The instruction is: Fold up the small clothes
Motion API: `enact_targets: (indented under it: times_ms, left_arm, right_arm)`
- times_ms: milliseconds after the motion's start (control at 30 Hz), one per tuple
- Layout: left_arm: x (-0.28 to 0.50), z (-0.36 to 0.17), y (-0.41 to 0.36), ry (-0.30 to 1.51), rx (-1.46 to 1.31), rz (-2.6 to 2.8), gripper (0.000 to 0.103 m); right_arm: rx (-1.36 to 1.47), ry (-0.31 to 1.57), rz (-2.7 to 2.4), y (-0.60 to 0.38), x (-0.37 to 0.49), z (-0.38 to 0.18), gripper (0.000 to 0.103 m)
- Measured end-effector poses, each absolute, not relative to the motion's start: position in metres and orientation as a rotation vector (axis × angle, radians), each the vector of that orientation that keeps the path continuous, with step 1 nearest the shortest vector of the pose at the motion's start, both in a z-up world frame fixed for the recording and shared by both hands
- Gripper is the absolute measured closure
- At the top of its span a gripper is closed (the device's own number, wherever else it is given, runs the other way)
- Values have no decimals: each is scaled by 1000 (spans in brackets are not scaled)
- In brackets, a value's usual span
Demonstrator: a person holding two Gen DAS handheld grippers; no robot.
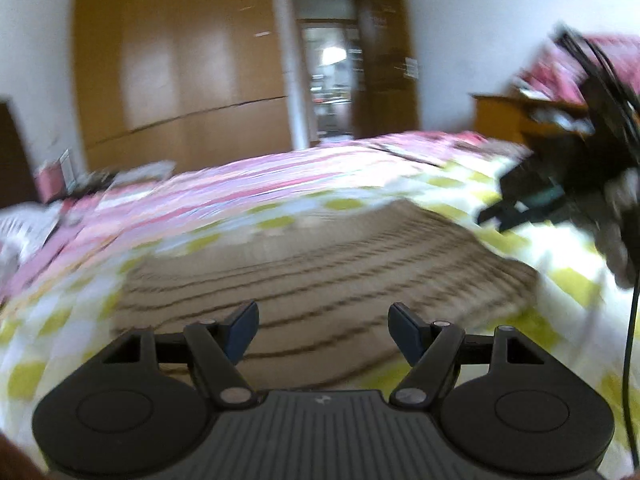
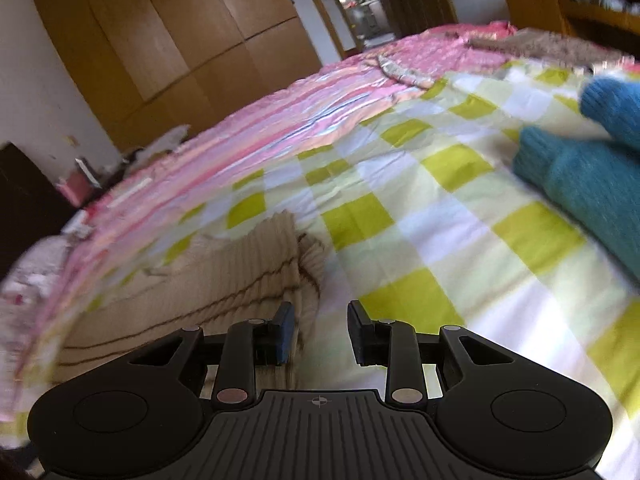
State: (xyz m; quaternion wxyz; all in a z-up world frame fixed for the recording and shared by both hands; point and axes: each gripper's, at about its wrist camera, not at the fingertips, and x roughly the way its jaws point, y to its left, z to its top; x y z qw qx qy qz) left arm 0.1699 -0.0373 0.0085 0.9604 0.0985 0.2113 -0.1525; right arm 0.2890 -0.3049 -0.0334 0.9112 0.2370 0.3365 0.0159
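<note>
1. The bed, under a green-and-white checked sheet (image 2: 400,216) with a pink striped cover (image 2: 256,120) toward the upper left, fills the middle of both views. A wooden wardrobe (image 2: 168,32) stands behind it at upper left.
2. The beige striped sweater (image 1: 320,264) lies flat across the centre of the left wrist view. In the right wrist view its edge sits at lower left, a bunched fold reaching just beside the fingers.
3. A teal knitted garment (image 2: 592,176) lies at the right edge of the right wrist view, well apart from the sweater.
4. Judged step: between folds on the beige sweater, both claws empty. The next move calls for picking an edge or sleeve and bringing it over the body.
5. The left gripper (image 1: 323,330) stands spread wide above the sweater, nothing between its fingers.
6. The right gripper (image 2: 320,330) is partly parted, pinching nothing. Whether its left pad brushes the sweater's edge, I cannot tell.
</note>
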Motion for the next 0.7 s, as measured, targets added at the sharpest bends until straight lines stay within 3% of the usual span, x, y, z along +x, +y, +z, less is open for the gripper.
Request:
enact_targets:
  times_ms: [300, 700]
  left_arm:
    - [161, -12, -119, 457, 406, -441, 26]
    - [172, -18, -180, 407, 586, -411, 26]
  right_arm:
    - [682, 693, 81, -346, 243, -59, 71]
    - [752, 696, 139, -368, 246, -70, 67]
